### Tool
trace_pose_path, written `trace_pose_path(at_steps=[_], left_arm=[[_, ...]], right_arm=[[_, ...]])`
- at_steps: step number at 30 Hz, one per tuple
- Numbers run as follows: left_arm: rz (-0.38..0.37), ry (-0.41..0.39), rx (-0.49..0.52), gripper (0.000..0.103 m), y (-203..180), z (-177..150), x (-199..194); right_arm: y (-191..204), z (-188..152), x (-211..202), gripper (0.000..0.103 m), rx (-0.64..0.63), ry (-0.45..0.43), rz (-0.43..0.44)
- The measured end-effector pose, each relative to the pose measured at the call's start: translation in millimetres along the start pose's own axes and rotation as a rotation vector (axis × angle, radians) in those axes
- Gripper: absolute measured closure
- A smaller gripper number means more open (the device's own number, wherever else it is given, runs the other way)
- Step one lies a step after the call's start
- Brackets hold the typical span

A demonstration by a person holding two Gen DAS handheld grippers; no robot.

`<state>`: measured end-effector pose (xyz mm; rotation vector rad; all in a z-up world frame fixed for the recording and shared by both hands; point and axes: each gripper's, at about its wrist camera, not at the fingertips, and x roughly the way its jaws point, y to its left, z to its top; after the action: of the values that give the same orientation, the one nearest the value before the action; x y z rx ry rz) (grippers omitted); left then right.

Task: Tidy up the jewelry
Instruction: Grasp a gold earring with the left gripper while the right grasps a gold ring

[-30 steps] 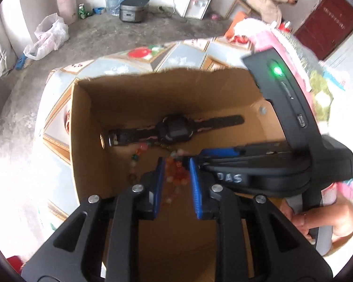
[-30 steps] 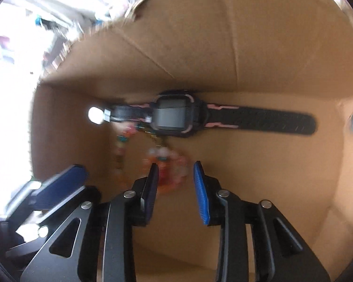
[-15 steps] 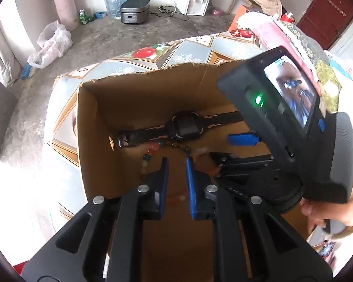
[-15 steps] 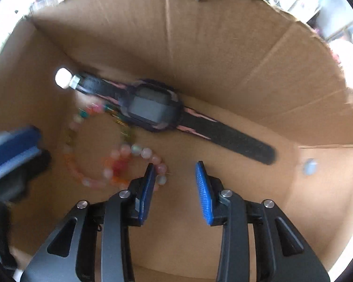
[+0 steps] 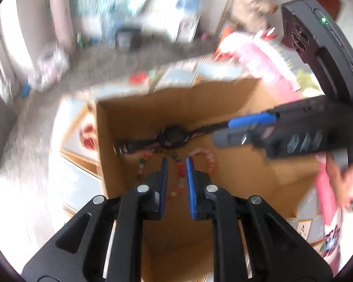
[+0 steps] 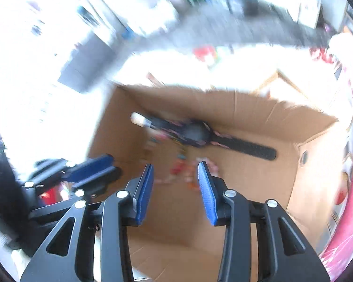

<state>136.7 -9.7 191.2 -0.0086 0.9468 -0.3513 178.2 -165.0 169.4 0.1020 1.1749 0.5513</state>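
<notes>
A cardboard box (image 5: 134, 112) (image 6: 258, 108) holds a black watch (image 5: 173, 136) (image 6: 197, 132) laid flat along its far wall and a string of coloured beads (image 5: 180, 171) (image 6: 178, 168) on its floor in front of the watch. My left gripper (image 5: 176, 162) is open and empty above the box, with the beads seen between its fingers. My right gripper (image 6: 175, 166) is open and empty above the box; it also shows from the side in the left wrist view (image 5: 247, 127). Both views are blurred.
The box stands on a table with a patterned cloth (image 5: 77, 188). Pink fabric (image 5: 258, 56) lies behind and right of the box. A grey floor (image 5: 106, 63) with bags and containers lies beyond. A person (image 5: 251, 2) stands at the far wall.
Both grippers have risen out of the box and drawn back. The left gripper, shut on the beads a second ago, has let them go; they lie on the box floor.
</notes>
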Motion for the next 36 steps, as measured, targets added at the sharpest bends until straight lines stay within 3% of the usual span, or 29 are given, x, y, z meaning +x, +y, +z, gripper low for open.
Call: trace_pose_path(at_steps=[2, 3, 4, 5, 7, 11, 14, 16, 19, 23, 28, 32, 33, 36], left_arm=[[-0.056, -0.085, 0.033, 0.086, -11.4, -21.3, -39.3], [-0.092, -0.110, 0.047, 0.082, -17.9, -39.2, -59.1], [-0.135, -0.110, 0.054, 0.071, -22.4, -55.8, -69.9], [-0.166, -0.104, 0.057, 0.064, -26.0, -68.4, -73.9], [-0.216, -0.057, 0.059, 0.065, -34.5, -102.1, -69.2], [-0.235, 0.048, 0.128, 0.080, -58.0, -155.6, -26.9], [-0.196, 0.082, 0.209, 0.080, -77.3, -184.2, 0.1], [-0.198, 0.086, 0.231, 0.080, -81.0, -193.3, 4.8], [-0.190, 0.093, 0.252, 0.080, -83.0, -200.9, 14.2], [-0.153, 0.064, 0.278, 0.080, -85.1, -201.8, 23.2], [-0.072, 0.018, 0.344, 0.087, -98.3, -204.3, 25.1], [-0.063, -0.007, 0.356, 0.089, -107.9, -204.5, 27.3], [-0.061, -0.008, 0.370, 0.096, -109.6, -205.1, 27.5], [-0.028, 0.004, 0.383, 0.098, -112.3, -207.3, 24.0]], right_arm=[[2.7, -36.2, -50.5, 0.058, -0.014, -0.134, 0.072], [7.3, -61.5, -72.0, 0.057, -0.039, -0.197, 0.108], [9.4, -89.1, -90.2, 0.057, -0.059, -0.253, 0.125], [2.3, -103.1, -103.0, 0.057, -0.066, -0.291, 0.120], [0.2, -151.2, -110.0, 0.057, -0.073, -0.357, 0.052], [-37.0, -194.1, -88.7, 0.057, 0.008, -0.333, 0.002], [-68.0, -203.3, -46.3, 0.057, 0.103, -0.252, 0.012], [-69.5, -212.1, -19.0, 0.057, 0.092, -0.219, -0.011], [-65.2, -226.9, 16.9, 0.057, 0.028, -0.176, -0.074], [-62.6, -244.6, 36.6, 0.056, -0.005, -0.153, -0.043], [-57.3, -250.5, 33.7, 0.056, -0.063, -0.189, -0.057], [-53.3, -252.7, 27.2, 0.054, -0.085, -0.207, -0.048], [-52.5, -255.1, 25.2, 0.052, -0.087, -0.210, -0.040], [-51.0, -258.3, 26.3, 0.050, -0.102, -0.209, -0.029]])
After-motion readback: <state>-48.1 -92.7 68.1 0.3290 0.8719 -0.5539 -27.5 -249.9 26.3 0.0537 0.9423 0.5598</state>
